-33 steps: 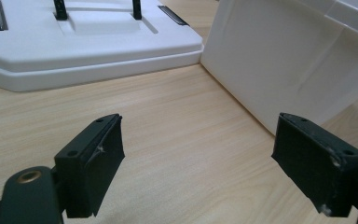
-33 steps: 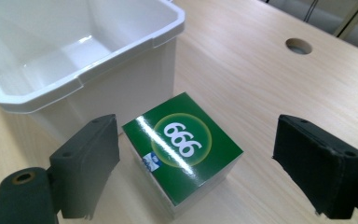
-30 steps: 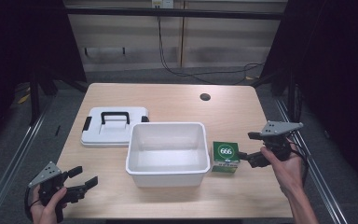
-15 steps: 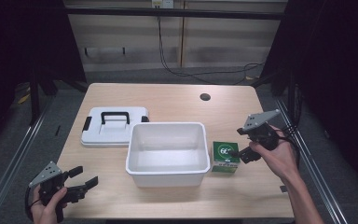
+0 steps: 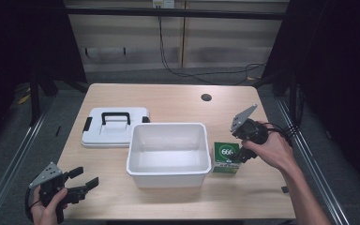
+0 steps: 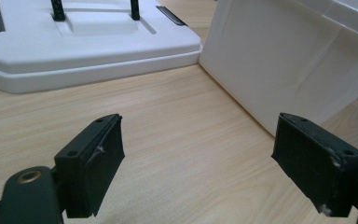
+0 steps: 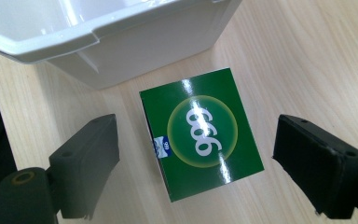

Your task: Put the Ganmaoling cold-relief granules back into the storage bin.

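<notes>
A small green box (image 5: 225, 159) marked 666 (image 7: 204, 131) lies on the wooden table just right of an empty white bin (image 5: 166, 153) (image 7: 102, 28). My right gripper (image 5: 237, 151) hangs over the box, open, its jaws set wide to either side of it (image 7: 198, 163) and not touching it. At the table's front left corner my left gripper (image 5: 83, 180) is held low and open (image 6: 198, 163), with bare wood between its jaws, aimed at the bin's side wall (image 6: 279, 60) and the lid (image 6: 84, 46).
A white lid (image 5: 115, 126) with a black handle and black clips lies flat left of the bin. A round cable hole (image 5: 206, 97) sits in the table's far right. Dark floor, rails and cables surround the table.
My right gripper has moved left and down from beside the green box to directly above it, tilting downward. The left gripper has stayed put.
</notes>
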Demonstrator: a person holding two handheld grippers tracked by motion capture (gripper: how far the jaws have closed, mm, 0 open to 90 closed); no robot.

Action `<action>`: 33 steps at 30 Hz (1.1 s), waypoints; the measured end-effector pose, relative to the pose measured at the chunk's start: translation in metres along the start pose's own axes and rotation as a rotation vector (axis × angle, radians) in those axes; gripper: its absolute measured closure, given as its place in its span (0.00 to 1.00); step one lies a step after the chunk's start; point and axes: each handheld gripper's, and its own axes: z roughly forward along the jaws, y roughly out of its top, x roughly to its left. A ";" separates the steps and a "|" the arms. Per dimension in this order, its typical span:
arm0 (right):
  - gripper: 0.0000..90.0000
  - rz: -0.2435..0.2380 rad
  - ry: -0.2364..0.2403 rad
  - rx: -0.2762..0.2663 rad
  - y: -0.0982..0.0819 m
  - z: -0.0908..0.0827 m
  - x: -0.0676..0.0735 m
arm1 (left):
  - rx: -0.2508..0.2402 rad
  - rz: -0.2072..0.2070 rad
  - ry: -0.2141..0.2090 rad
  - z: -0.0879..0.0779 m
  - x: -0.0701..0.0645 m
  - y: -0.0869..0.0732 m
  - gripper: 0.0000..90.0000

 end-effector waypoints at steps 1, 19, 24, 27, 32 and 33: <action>0.15 -0.007 -0.002 0.013 0.001 0.001 0.000 | 0.000 -0.002 -0.001 0.000 0.000 0.000 0.18; 0.15 -0.064 0.064 0.121 0.014 0.018 -0.010 | -0.001 -0.001 -0.002 0.000 0.000 0.000 0.18; 0.14 -0.092 0.053 0.131 0.016 0.022 -0.012 | 0.000 0.001 -0.002 0.000 0.000 0.000 0.18; 0.13 -0.087 0.049 0.147 0.016 0.025 -0.012 | 0.000 0.003 -0.002 0.000 0.000 0.000 0.18; 0.11 -0.112 0.062 0.151 0.018 0.030 -0.015 | 0.000 -0.001 -0.003 0.000 0.000 0.000 0.18; 0.11 -0.100 0.066 0.166 0.018 0.030 -0.014 | 0.001 0.000 -0.003 0.000 0.000 0.000 0.18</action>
